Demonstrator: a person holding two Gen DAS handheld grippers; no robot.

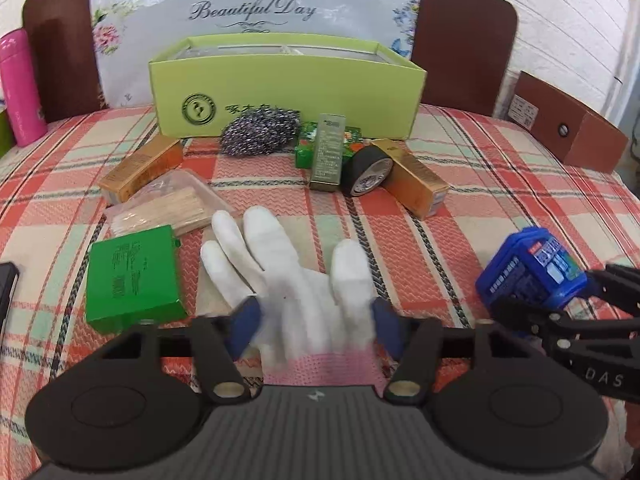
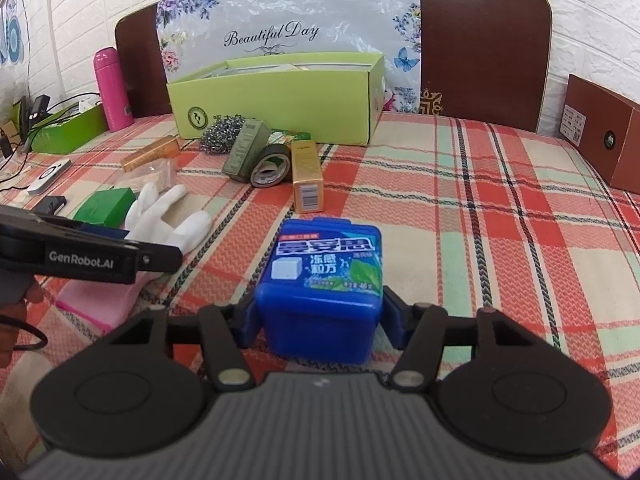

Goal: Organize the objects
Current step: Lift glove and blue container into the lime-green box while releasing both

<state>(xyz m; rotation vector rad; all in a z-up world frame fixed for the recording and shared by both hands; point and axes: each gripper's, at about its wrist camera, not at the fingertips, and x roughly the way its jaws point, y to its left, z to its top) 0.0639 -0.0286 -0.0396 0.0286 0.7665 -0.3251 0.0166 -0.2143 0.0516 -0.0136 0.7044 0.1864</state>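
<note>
Pink flask (image 2: 112, 88) w/ cables beside it only in right-wrist view.

White glove (image 1: 288, 280): cuff hidden behind left tongs (image 1: 316, 320), edges blurred. Black device (image 1: 7, 284) cut by frame edge. Green box (image 2: 280, 100) contents indistinct.

Woven plaid tablecloth (image 1: 480, 184), glossy blue plastic box (image 2: 320, 280), soft cloth glove (image 1: 296, 276).

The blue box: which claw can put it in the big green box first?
Probably the right claw. The blue box already sits between its pads. The left claw is busy around the white glove. The big green box stands open straight ahead.
</note>
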